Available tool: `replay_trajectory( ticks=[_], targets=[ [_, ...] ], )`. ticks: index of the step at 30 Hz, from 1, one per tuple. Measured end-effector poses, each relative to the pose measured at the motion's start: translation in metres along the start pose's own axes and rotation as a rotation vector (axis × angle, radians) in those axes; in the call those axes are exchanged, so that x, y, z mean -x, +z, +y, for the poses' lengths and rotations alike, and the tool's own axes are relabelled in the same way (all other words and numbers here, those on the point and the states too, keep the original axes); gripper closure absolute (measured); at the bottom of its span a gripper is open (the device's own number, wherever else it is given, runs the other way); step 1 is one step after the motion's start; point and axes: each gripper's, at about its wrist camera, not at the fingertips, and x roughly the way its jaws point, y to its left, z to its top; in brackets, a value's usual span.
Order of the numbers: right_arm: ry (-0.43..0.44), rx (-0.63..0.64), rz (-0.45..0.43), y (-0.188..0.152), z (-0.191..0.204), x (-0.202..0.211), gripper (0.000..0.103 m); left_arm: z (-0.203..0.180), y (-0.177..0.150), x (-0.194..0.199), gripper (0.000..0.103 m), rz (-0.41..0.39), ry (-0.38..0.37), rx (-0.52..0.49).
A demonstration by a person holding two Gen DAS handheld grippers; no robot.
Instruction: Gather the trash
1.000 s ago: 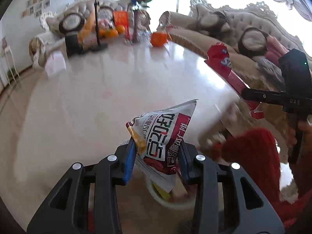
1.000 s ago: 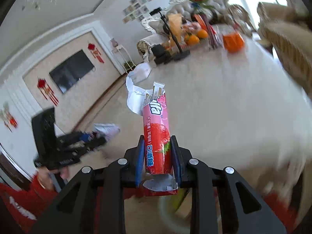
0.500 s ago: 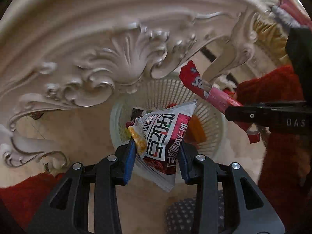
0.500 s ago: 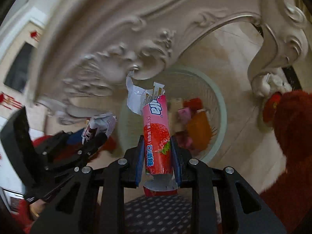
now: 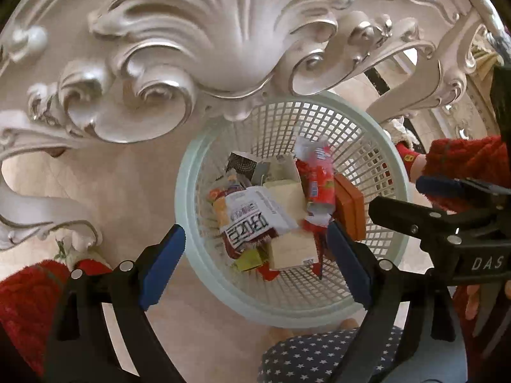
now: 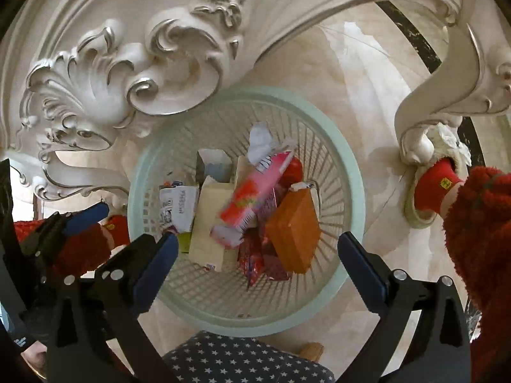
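Observation:
A pale green mesh waste basket [image 5: 377, 140] stands on the floor under the carved table edge; it also shows in the right wrist view [image 6: 348, 172]. My left gripper [image 5: 255, 255] is open and empty right above it. The white and red snack bag [image 5: 252, 220] lies inside on other trash. My right gripper [image 6: 258, 265] is open and empty over the basket too. The pink strawberry wrapper [image 6: 255, 194] is blurred inside the basket, also seen in the left wrist view [image 5: 319, 178]. An orange box [image 6: 293, 229] and cream cartons [image 6: 210, 220] lie in it.
The ornate white table apron [image 5: 198, 41] and a curved leg [image 6: 424, 108] hang just behind the basket. Red fuzzy sleeves [image 6: 479, 229], a slippered foot [image 6: 437, 185] and star-patterned fabric [image 6: 242, 360] surround it. The right gripper's body [image 5: 447, 233] is at the right of the left view.
Both grippers swung from the tabletop down over the basket, then opened. The snack bag and the pink wrapper dropped from the jaws into the basket.

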Motion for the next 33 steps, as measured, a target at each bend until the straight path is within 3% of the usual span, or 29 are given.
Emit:
replay_trajectory(
  ticks=[8,16,21,27,33],
  targets=[
    [-0.023,-0.011,-0.087,-0.008,0.013,0.045,0.007,0.001,-0.002,0.042,0.015,-0.048,-0.008,0.047],
    [-0.102,0.039,-0.264,-0.013,0.039,0.116,0.007,0.004,-0.002,0.118,0.015,-0.198,0.063,0.095],
    [-0.106,0.01,-0.299,-0.016,0.037,0.136,0.007,0.003,-0.007,0.16,0.015,-0.264,0.07,0.134],
    [-0.115,-0.013,-0.325,-0.027,0.034,0.144,0.007,-0.011,-0.019,0.19,0.015,-0.345,0.182,0.097],
    [-0.122,0.0,-0.318,-0.034,0.038,0.142,0.007,-0.014,-0.028,0.206,0.015,-0.393,0.16,0.107]
  ],
)
